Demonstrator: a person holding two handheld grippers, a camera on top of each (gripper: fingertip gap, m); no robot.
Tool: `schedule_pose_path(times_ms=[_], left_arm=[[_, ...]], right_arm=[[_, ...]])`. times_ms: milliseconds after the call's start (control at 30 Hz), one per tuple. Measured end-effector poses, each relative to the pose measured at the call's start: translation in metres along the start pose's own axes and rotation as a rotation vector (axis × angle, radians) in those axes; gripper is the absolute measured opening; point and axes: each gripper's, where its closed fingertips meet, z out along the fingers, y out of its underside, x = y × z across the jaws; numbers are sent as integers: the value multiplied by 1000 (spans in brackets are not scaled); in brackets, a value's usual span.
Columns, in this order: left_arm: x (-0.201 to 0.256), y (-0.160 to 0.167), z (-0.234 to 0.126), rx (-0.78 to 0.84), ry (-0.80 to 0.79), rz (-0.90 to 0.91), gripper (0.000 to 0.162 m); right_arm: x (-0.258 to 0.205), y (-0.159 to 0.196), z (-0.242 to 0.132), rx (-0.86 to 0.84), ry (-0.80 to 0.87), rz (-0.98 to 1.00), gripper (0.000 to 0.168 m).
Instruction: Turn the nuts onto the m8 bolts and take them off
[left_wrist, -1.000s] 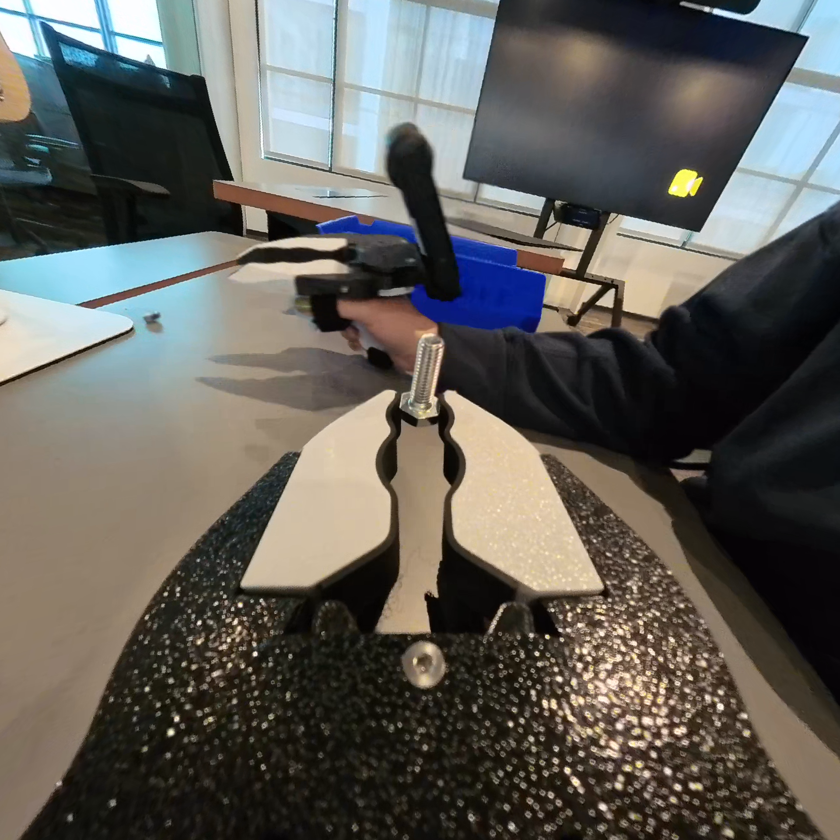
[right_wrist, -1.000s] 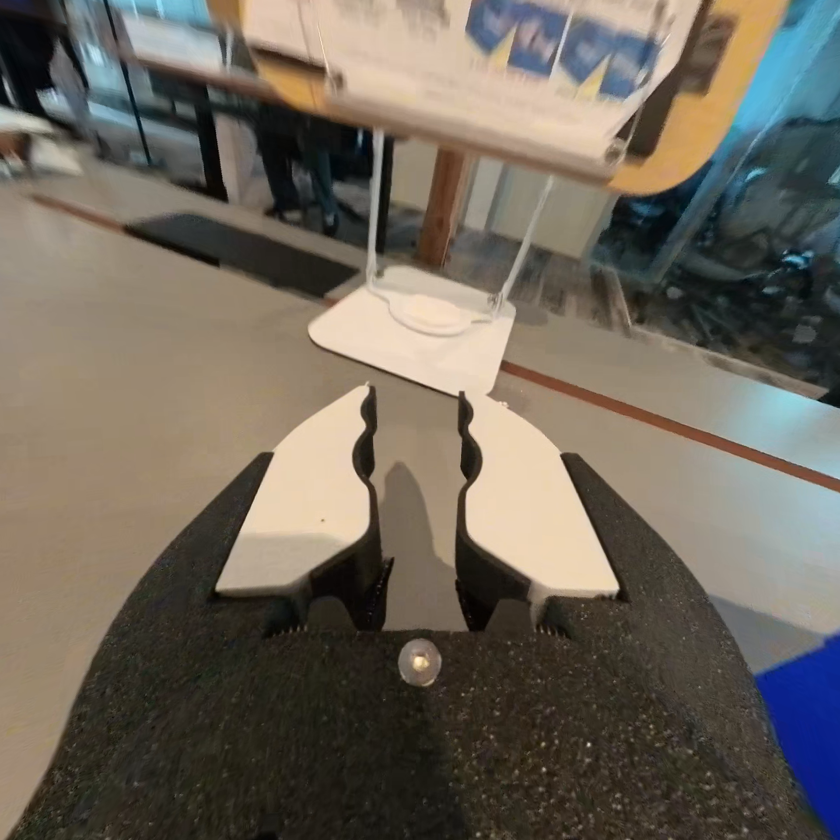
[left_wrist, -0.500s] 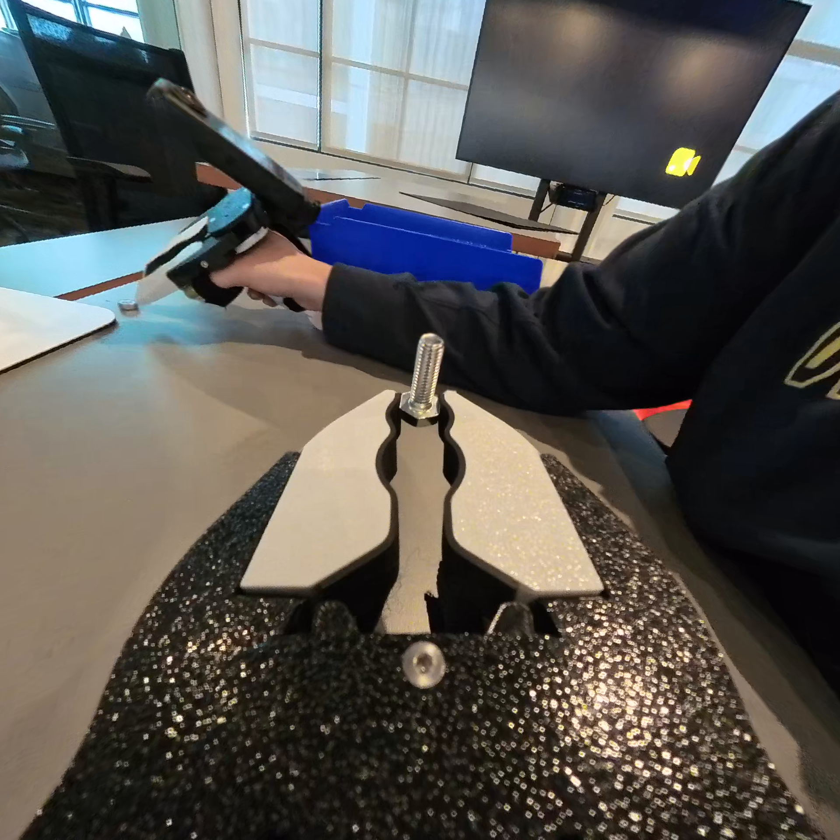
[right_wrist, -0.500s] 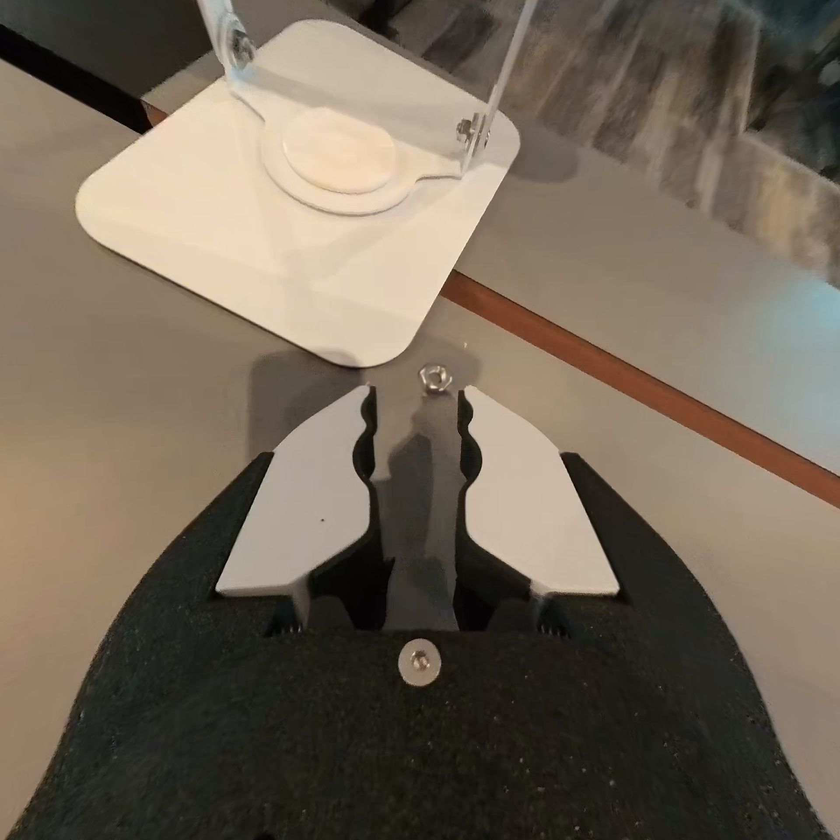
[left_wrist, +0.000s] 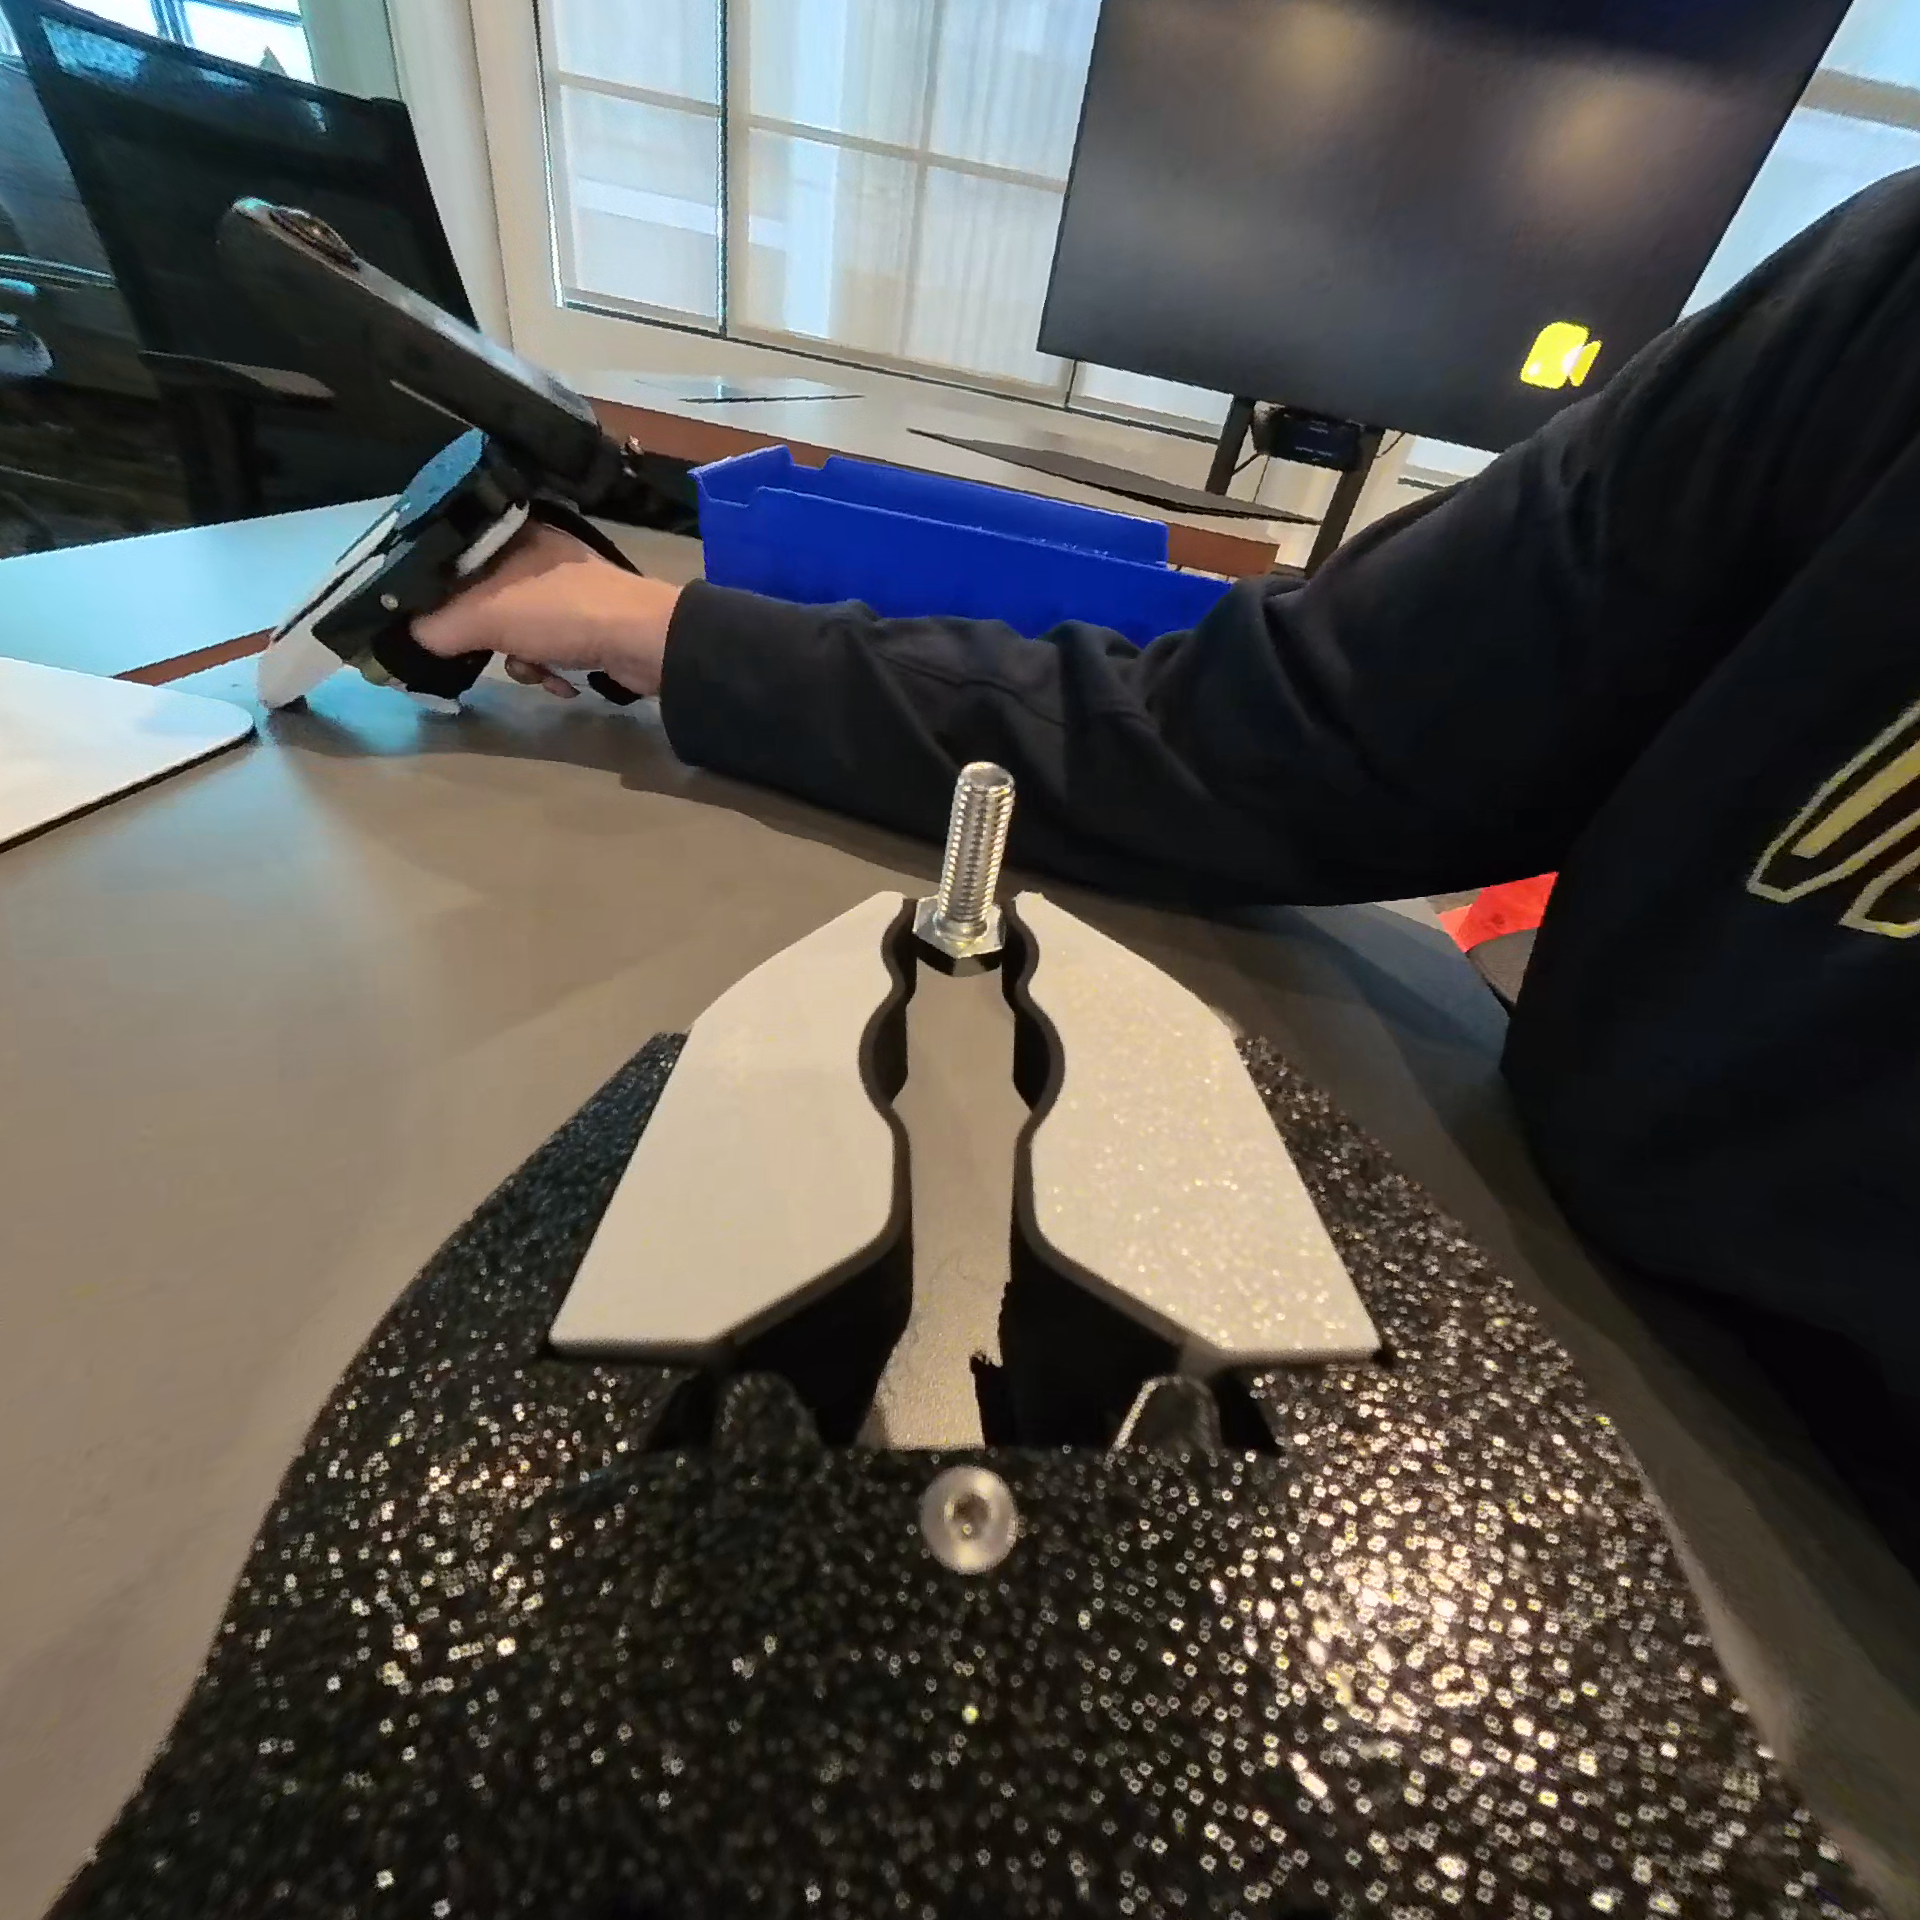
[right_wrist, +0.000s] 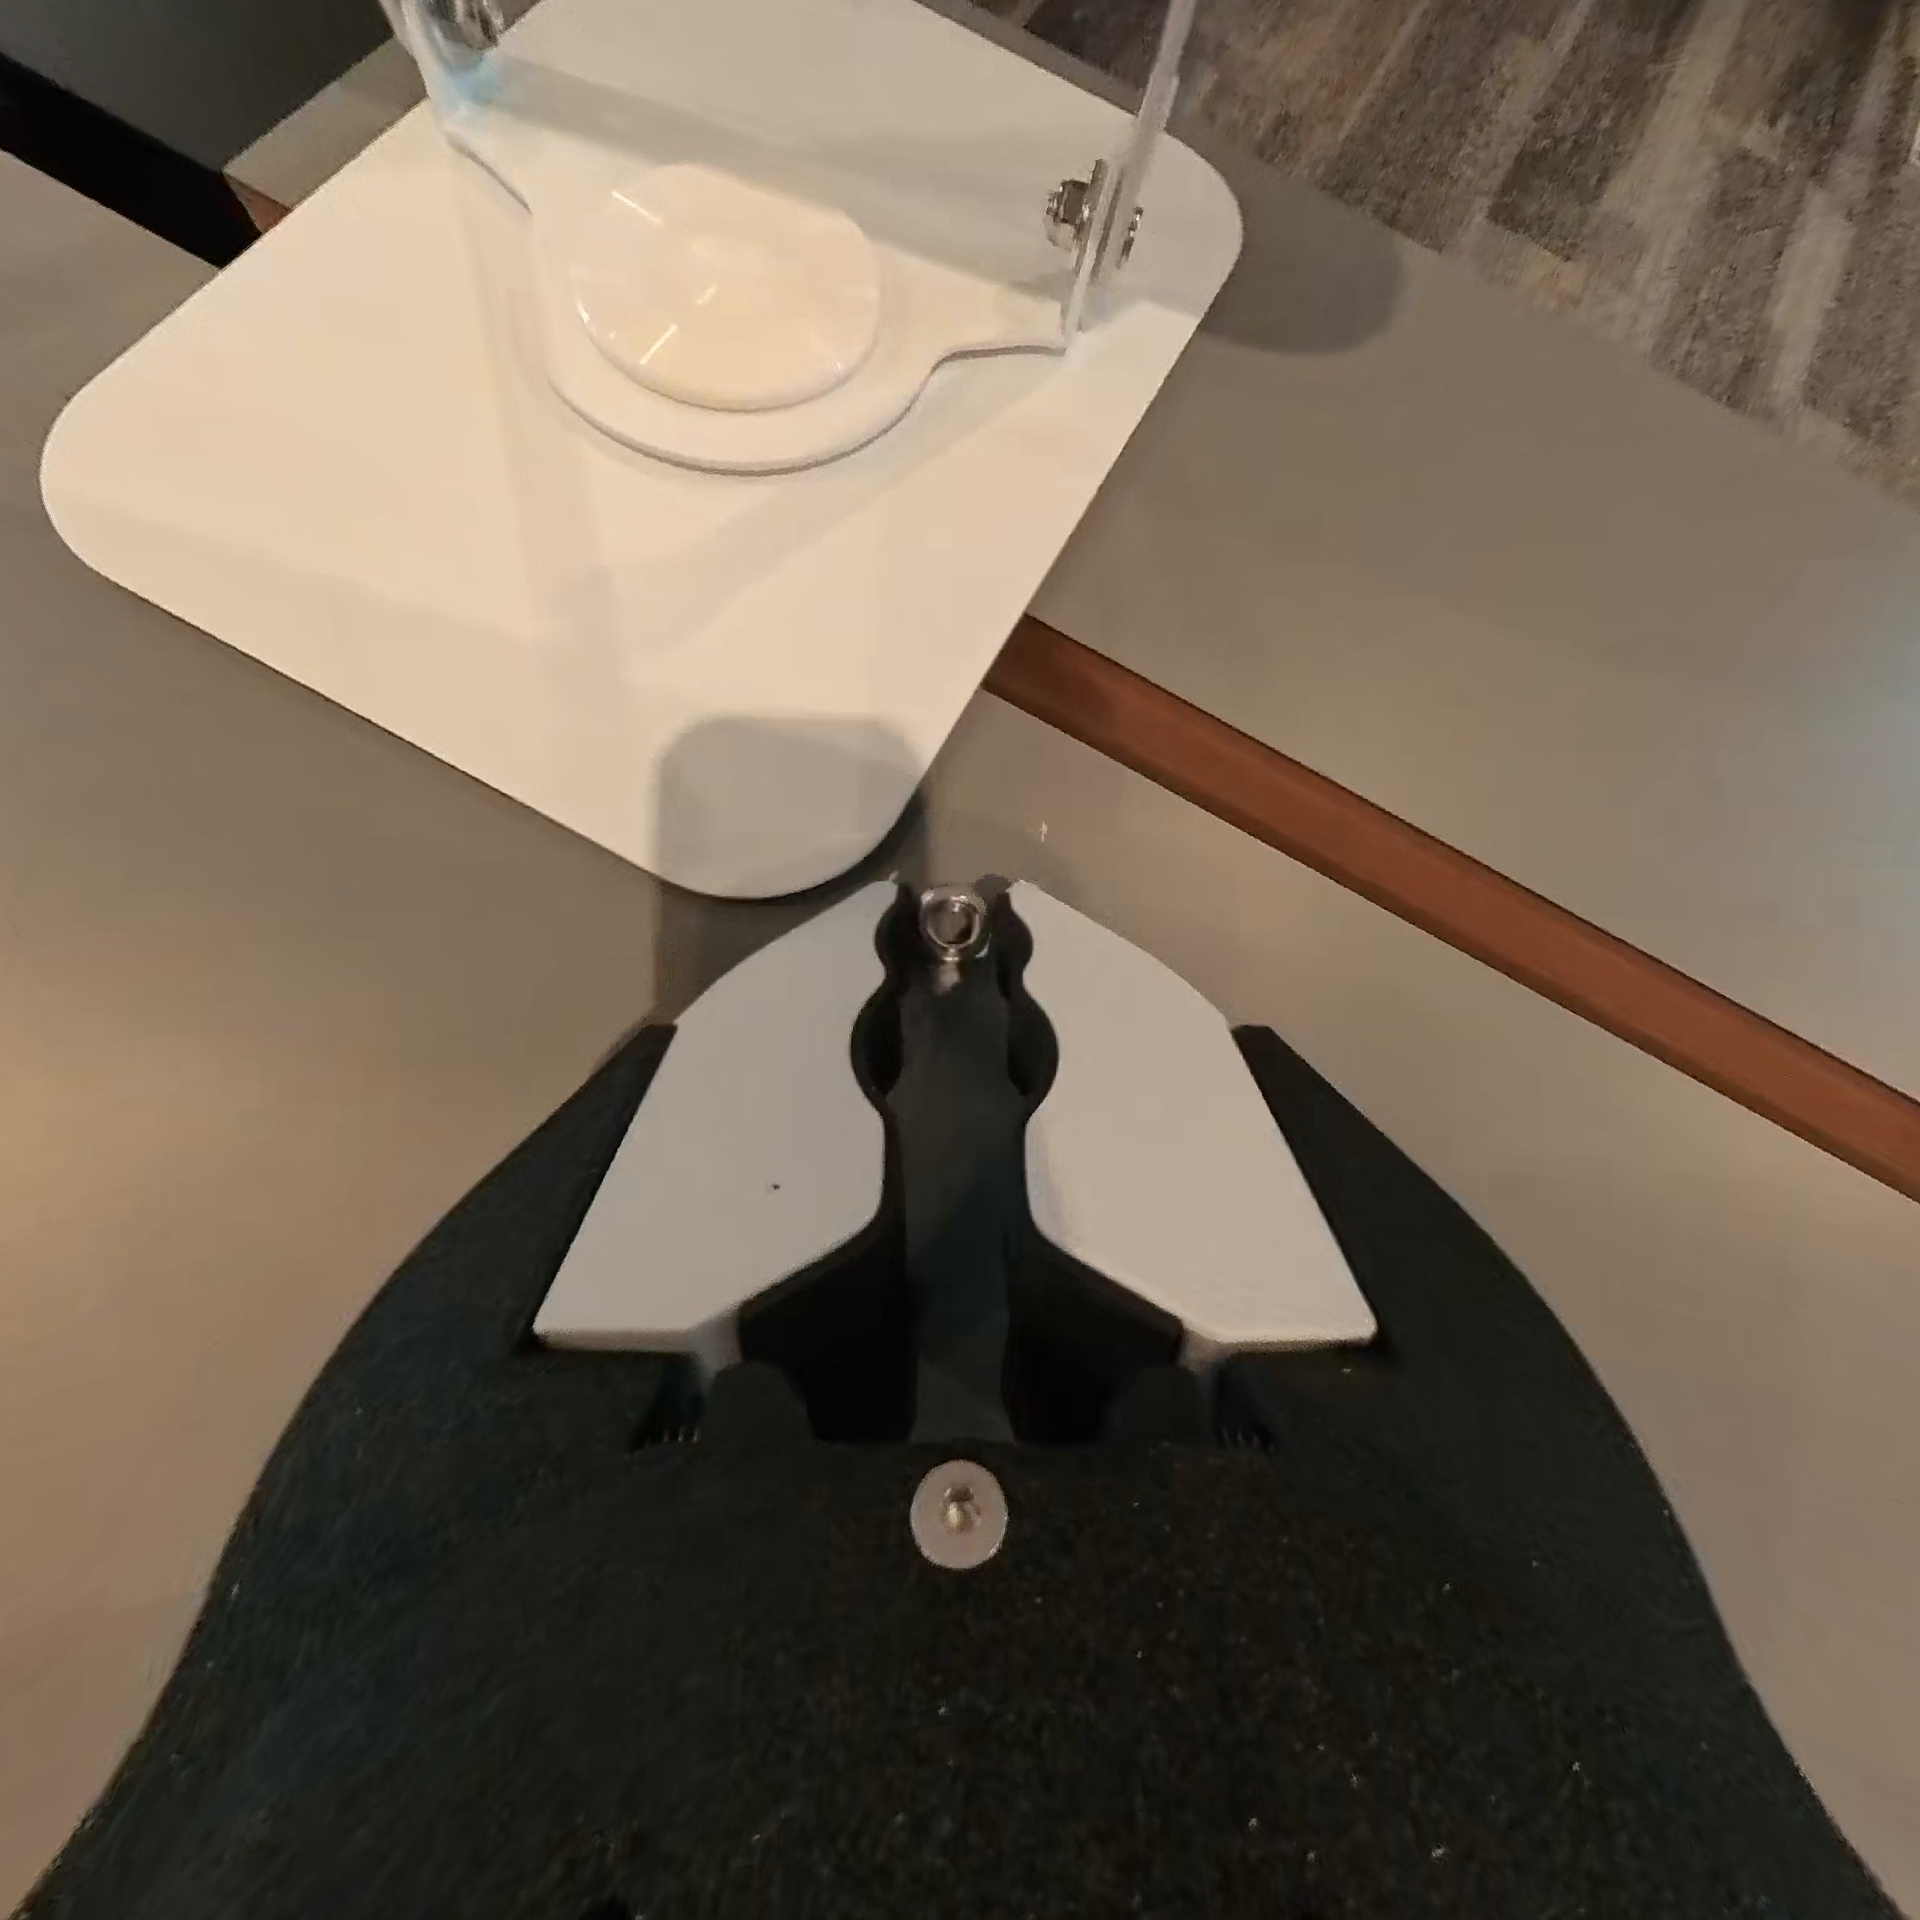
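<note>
The left gripper (left_wrist: 958, 940) sits low over the grey table (left_wrist: 260, 1039), its white fingers (left_wrist: 769, 1122) drawn in narrow around the hex head of a bolt (left_wrist: 968, 868). The bolt is bright silver steel and stands upright, head down between the fingertips, its threaded shank rising bare above them; the threads catch the window light and the top end is flat. Across the table, the right gripper (left_wrist: 296, 665) is tilted nose-down with its white tips at the surface, just beside the corner of a white base plate (left_wrist: 94, 748), a hand (left_wrist: 551, 623) in a dark sleeve (left_wrist: 1143, 748) wrapped around its handle. From that gripper's own camera, the right gripper (right_wrist: 956, 920) has its fingers (right_wrist: 748, 1143) closed in close on a small silver nut (right_wrist: 952, 923), which is pinched at the very tips. The nut looks shiny with a dark hole in its middle, and it lies right at the table (right_wrist: 260, 987), just short of the rounded corner of the base plate (right_wrist: 520, 571). A clear stand with screws rises from that plate. A blue bin (left_wrist: 935, 540) stands behind the outstretched arm, and a dark screen (left_wrist: 1403, 187) on a stand is farther back by the windows.
</note>
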Motion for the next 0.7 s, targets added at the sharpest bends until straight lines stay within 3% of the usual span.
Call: schedule_pose_path(times_ms=[200, 433, 600, 700], left_arm=[[-1, -1, -1, 4, -14, 2, 15], [-6, -2, -2, 13, -55, 10, 15], [-9, 1, -1, -6, -91, 17, 15], [-8, 6, 1, -54, -91, 27, 15]], right_arm=[[-29, -18, -39, 214, 65, -187, 14], [-120, -11, -102, 411, 68, -457, 14], [-194, -1, -143, 491, -107, -475, 14], [-249, -11, -187, 597, -370, -512, 14]])
